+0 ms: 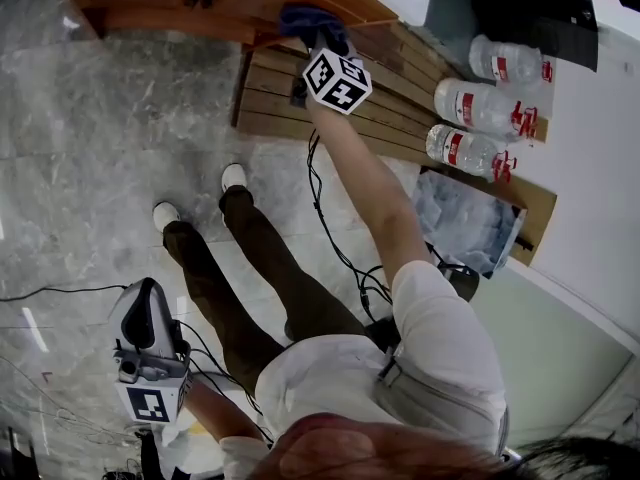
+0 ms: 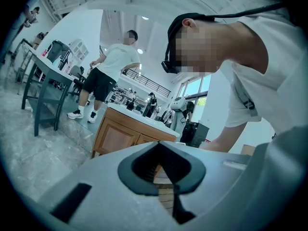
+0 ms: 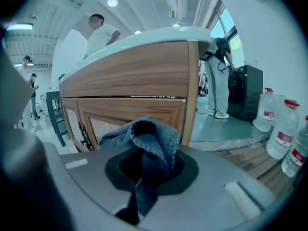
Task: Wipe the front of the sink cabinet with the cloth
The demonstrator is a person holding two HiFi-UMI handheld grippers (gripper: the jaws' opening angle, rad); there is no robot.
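Bottle labels, upper right of the head view: three water bottles (image 1: pixel 480 106) each carry a red-and-white label, the print too small to read
Bottle labels, right edge of the right gripper view: red bands with pale marks, perhaps a brand, not legible
Marker cube (image 1: pixel 337 80), upper middle of the head view: black-and-white square pattern, no letters or digits
Second marker cube (image 1: pixel 150 404), lower left of the head view: one square pattern, no letters
Elsewhere: no text can be read

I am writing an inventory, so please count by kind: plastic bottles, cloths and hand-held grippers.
Plastic bottles: 3
Blue cloth: 1
Grippers: 2, the left gripper and the right gripper
Total: 6
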